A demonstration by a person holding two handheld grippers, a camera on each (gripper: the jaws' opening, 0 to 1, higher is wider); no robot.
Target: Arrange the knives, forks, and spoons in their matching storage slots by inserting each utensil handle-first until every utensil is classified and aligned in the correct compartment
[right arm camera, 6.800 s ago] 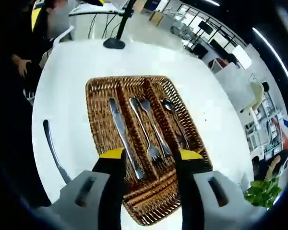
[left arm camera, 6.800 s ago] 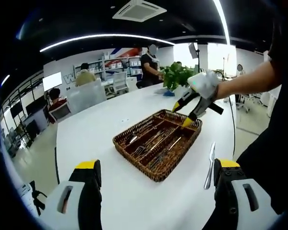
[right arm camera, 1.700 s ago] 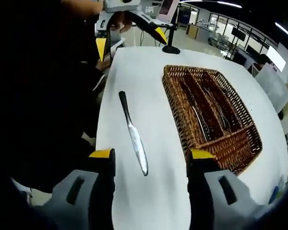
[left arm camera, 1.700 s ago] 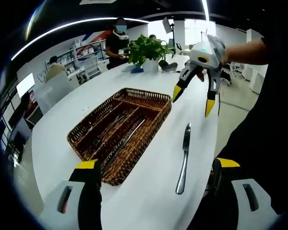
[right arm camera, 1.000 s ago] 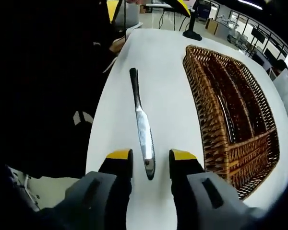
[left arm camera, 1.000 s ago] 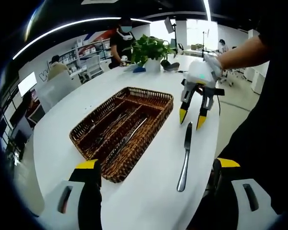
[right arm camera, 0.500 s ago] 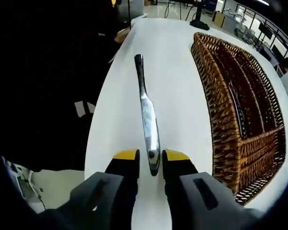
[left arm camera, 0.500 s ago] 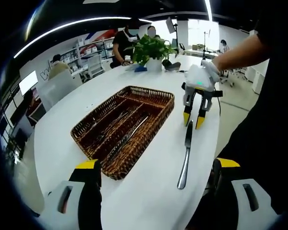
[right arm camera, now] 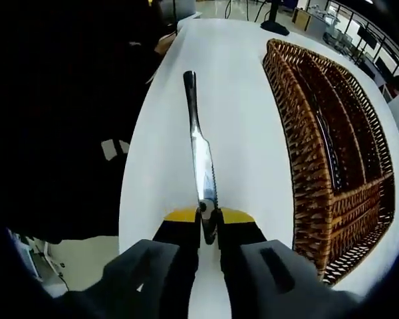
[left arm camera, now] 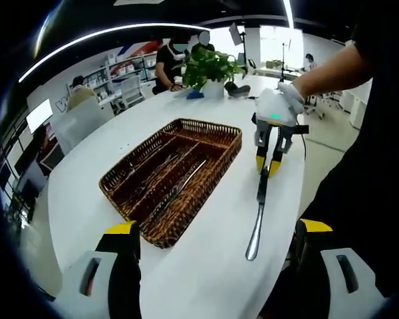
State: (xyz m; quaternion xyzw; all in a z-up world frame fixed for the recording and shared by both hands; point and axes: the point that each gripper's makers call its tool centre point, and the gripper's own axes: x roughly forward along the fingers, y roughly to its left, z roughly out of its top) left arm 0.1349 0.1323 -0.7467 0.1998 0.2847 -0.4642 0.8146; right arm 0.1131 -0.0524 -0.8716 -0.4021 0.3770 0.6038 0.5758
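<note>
Right tool (right arm camera: 209,219) now clamped on knife (right arm camera: 199,159) blade tip, left tool (left arm camera: 216,229) jaws apart

No text, label, brand or number can be read in either view. In the left gripper view, the far wall (left arm camera: 86,83) carries a large letter-like mark beside the shelves, but it is too blurred and cut off to make out. Nothing legible stands on the table, the basket or the cutlery.
</note>
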